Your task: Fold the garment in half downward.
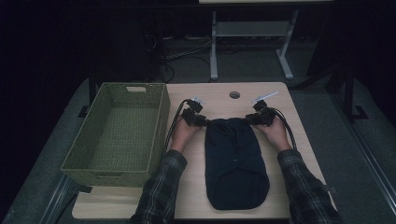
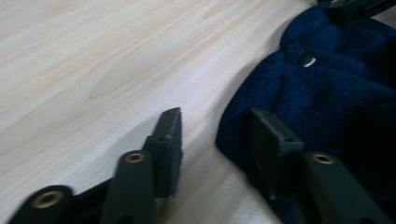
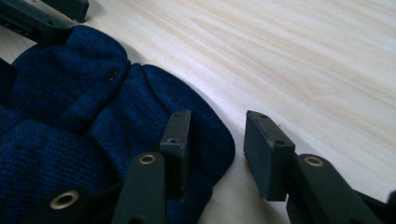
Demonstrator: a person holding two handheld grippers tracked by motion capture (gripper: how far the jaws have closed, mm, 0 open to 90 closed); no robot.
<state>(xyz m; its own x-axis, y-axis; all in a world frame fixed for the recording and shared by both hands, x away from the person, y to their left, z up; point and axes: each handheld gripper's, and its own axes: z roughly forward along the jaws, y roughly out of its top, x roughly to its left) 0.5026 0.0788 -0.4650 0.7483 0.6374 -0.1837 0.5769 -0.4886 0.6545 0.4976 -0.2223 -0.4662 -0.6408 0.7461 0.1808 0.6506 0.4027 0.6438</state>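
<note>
The sweater (image 1: 236, 161) is lying mid-table (image 1: 299, 135), right of the basket (image 1: 119, 133), with bare wood showing beyond its far edge. The left gripper (image 2: 215, 135) and right gripper (image 3: 217, 140) are straddling its far corners (jaws apart, not pinching).

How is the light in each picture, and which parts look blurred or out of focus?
High view: dim, the floor around the table nearly black, the garment a dark shape with little detail. Left gripper view: bright, the knit and its button fairly clear, the near jaws soft. Right gripper view: bright, the wood grain slightly smeared, the jaws at the bottom edge blurred.
</note>
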